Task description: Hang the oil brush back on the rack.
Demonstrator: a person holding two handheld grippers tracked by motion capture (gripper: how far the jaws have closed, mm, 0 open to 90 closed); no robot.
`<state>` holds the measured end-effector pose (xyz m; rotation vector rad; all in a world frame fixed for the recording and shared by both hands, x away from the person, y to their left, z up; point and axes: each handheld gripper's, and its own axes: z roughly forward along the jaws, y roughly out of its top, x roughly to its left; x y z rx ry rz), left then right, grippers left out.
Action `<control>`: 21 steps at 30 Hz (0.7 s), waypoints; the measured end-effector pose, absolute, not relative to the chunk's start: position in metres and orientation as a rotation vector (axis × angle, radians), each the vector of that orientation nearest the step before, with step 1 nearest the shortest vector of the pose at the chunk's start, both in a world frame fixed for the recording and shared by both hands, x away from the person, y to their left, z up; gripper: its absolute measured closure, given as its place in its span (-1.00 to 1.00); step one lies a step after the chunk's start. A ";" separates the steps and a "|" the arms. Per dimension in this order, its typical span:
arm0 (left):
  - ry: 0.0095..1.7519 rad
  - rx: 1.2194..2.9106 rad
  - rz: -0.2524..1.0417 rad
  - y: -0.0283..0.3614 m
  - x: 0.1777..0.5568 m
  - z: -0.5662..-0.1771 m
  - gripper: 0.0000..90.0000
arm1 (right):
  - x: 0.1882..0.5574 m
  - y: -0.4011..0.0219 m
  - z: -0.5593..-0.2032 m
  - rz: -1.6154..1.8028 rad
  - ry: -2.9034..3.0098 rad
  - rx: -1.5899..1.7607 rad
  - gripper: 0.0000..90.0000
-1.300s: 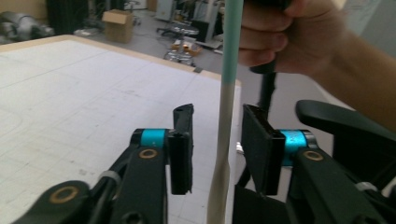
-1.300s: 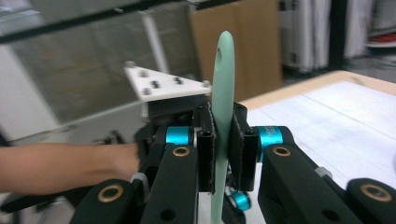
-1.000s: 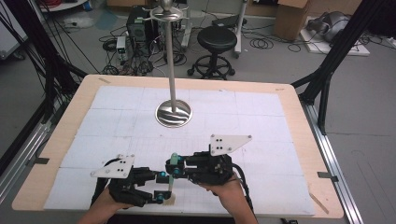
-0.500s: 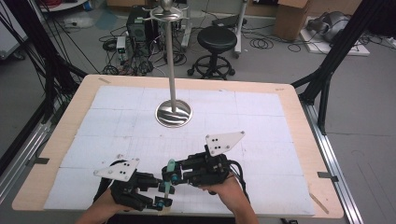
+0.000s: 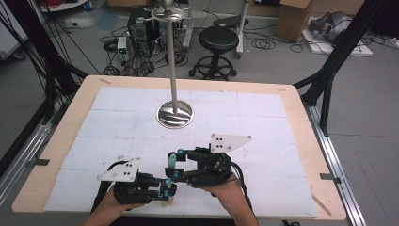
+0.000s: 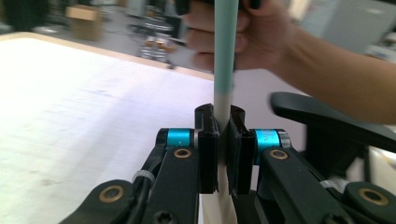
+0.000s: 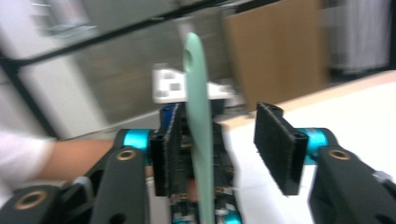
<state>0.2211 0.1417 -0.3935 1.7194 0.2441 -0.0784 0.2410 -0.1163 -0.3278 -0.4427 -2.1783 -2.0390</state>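
A slim utensil with a pale green handle point(image 6: 226, 46) and a cream lower part point(image 6: 223, 100) stands between the two grippers. My left gripper point(image 6: 223, 123) has just been closing and is now shut on the cream part. The green handle point(image 7: 196, 93), with a hole at its tip, leans against one pad of my right gripper point(image 7: 222, 116). That gripper's jaws have just been opening and the other pad stands well off it. In the high view the left gripper point(image 5: 164, 186) and right gripper point(image 5: 173, 165) meet tip to tip near the table's front edge.
A metal stand with a round base point(image 5: 175, 114) and a tall pole rises at the table's middle back. White mats point(image 5: 263, 117) cover the wooden table point(image 5: 301, 108). A stool point(image 5: 219, 40) and cables lie on the floor beyond.
The right gripper's jaws have spread apart around the green handle. The left gripper's jaws have come together on the utensil. Both hands stay near the front edge.
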 end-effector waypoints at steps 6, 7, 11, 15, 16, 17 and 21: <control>0.349 1.717 0.053 0.143 0.221 -0.393 0.87 | 0.225 -0.114 -0.321 -2.148 -2.330 -0.671 -0.02; 0.367 1.712 0.075 0.143 0.221 -0.392 0.87 | 0.223 -0.113 -0.320 -2.158 -2.349 -0.691 -0.01; 0.417 1.707 0.124 0.144 0.222 -0.392 0.87 | 0.217 -0.107 -0.318 -2.163 -2.419 -0.813 0.09; 0.454 1.716 0.160 0.141 0.221 -0.393 0.87 | 0.215 -0.101 -0.317 -2.144 -2.434 -0.894 0.13; 0.462 1.720 0.167 0.140 0.221 -0.393 0.87 | 0.215 -0.099 -0.317 -2.141 -2.432 -0.900 0.14; 0.469 1.721 0.171 0.139 0.221 -0.393 0.87 | 0.215 -0.098 -0.317 -2.142 -2.434 -0.919 0.17; 0.493 1.720 0.200 0.135 0.220 -0.394 0.87 | 0.216 -0.094 -0.317 -2.137 -2.423 -1.007 0.23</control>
